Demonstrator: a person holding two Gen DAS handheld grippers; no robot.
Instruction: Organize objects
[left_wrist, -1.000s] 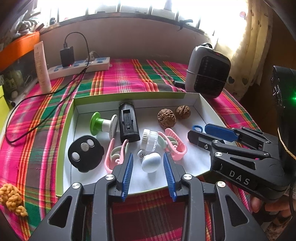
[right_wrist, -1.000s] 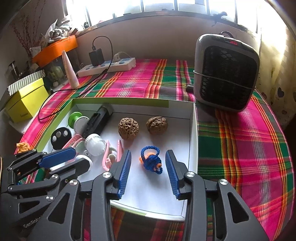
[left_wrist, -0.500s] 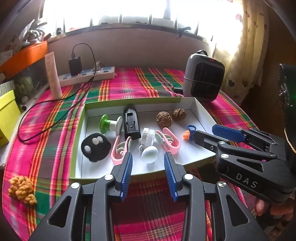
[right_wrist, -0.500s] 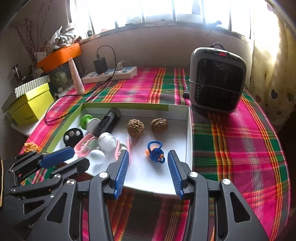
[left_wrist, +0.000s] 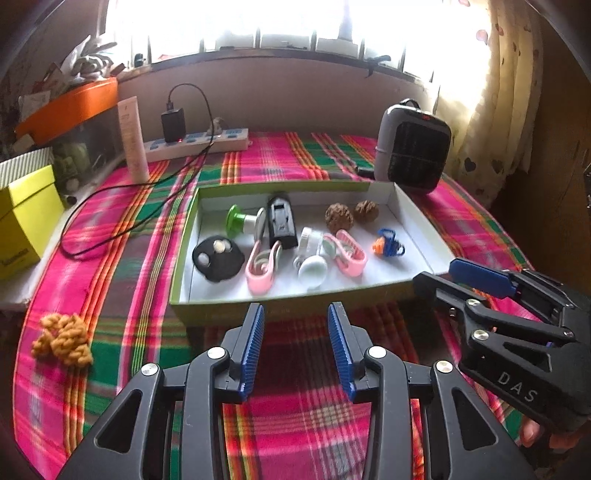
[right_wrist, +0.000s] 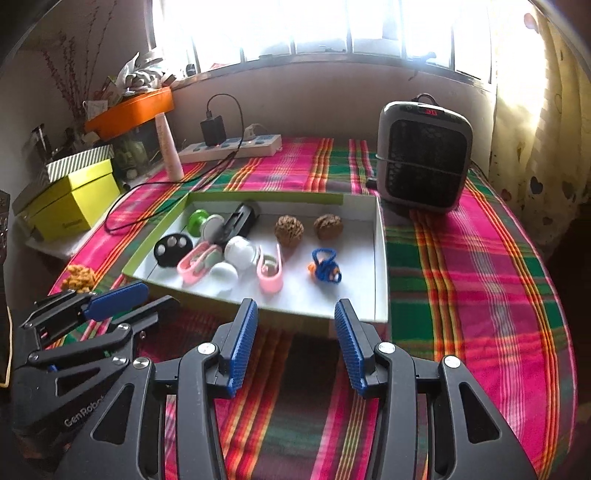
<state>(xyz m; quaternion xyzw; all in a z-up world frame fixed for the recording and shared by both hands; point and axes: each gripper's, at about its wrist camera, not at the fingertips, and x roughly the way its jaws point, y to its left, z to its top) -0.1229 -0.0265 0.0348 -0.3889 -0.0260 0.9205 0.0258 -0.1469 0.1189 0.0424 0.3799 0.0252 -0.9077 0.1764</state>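
A white tray (left_wrist: 207, 314) with a green rim lies on the plaid cloth. In it are a blue and orange knot toy (left_wrist: 388, 247), two walnuts (left_wrist: 338, 218), two pink clips, a white egg shape (left_wrist: 312, 271), a black disc and a green spool. My left gripper (left_wrist: 295, 314) hangs open just short of the tray's near wall, nothing between its blue pads. My right gripper (right_wrist: 295, 306) is open too, wider, before the same wall (right_wrist: 380, 258), with the knot toy (right_wrist: 325, 266) beyond it. A yellow knitted piece (left_wrist: 64, 339) lies on the cloth, left of the tray.
A grey heater (right_wrist: 424, 155) stands behind the tray's far right corner. A power strip (right_wrist: 236, 146) with a charger and trailing black cable runs along the back. A yellow box (right_wrist: 70, 206) sits at the left edge. A person's fingertips show under the right gripper.
Both grippers have drawn back out of the tray to its near side. The right gripper's jaws have widened. The egg shape and knot toy no longer sit between the fingers.
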